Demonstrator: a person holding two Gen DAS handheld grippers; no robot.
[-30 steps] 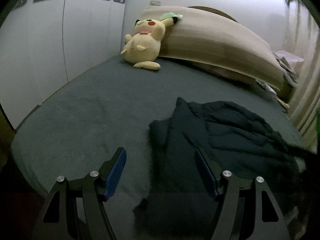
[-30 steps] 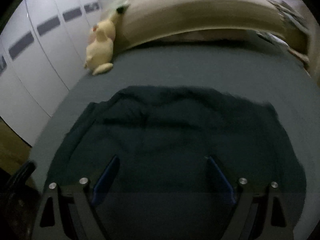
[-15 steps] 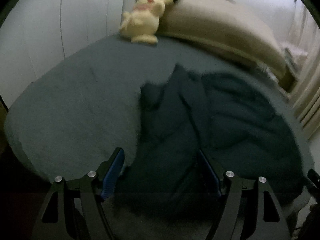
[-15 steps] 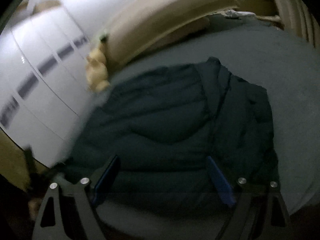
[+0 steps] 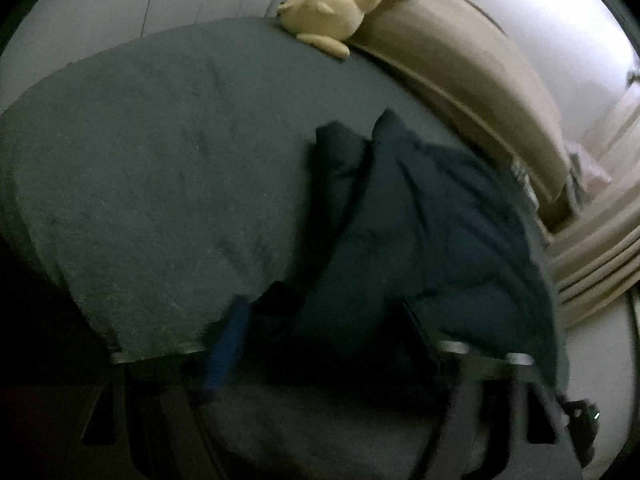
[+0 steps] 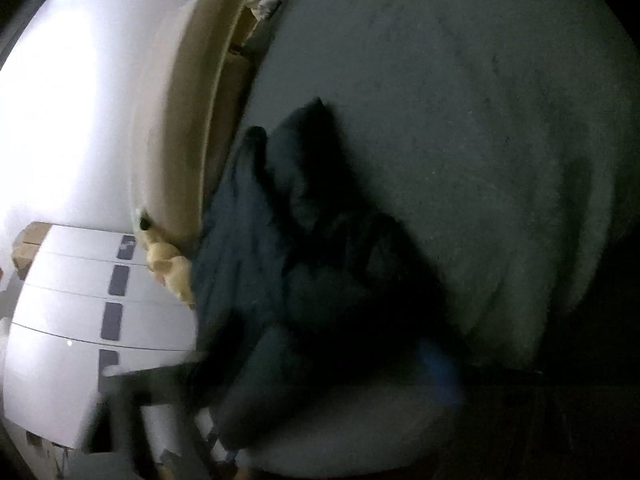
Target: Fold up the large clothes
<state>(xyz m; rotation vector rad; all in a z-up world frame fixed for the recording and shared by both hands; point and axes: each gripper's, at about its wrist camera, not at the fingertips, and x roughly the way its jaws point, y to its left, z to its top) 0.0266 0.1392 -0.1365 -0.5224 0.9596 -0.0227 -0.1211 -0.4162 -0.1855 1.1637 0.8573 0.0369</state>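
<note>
A dark padded jacket (image 5: 420, 232) lies crumpled on the grey bed (image 5: 160, 152), near its front edge. My left gripper (image 5: 320, 332) is open, its blue-padded fingers (image 5: 226, 344) spread over the jacket's near hem. In the right wrist view the camera is rolled sideways and blurred; the jacket (image 6: 288, 240) runs up the frame on the bed (image 6: 480, 120). My right gripper (image 6: 320, 372) is open at the jacket's near edge, one blue pad (image 6: 440, 372) showing.
A yellow plush toy (image 5: 332, 0) leans on a long beige pillow (image 5: 460, 68) at the head of the bed. White wardrobe doors (image 6: 80, 320) stand along one side. Curtains (image 5: 600, 248) hang on the other side.
Both grippers have dropped closer to the jacket's near edge. The right gripper has rolled sharply sideways. The jacket looks more bunched than a second ago.
</note>
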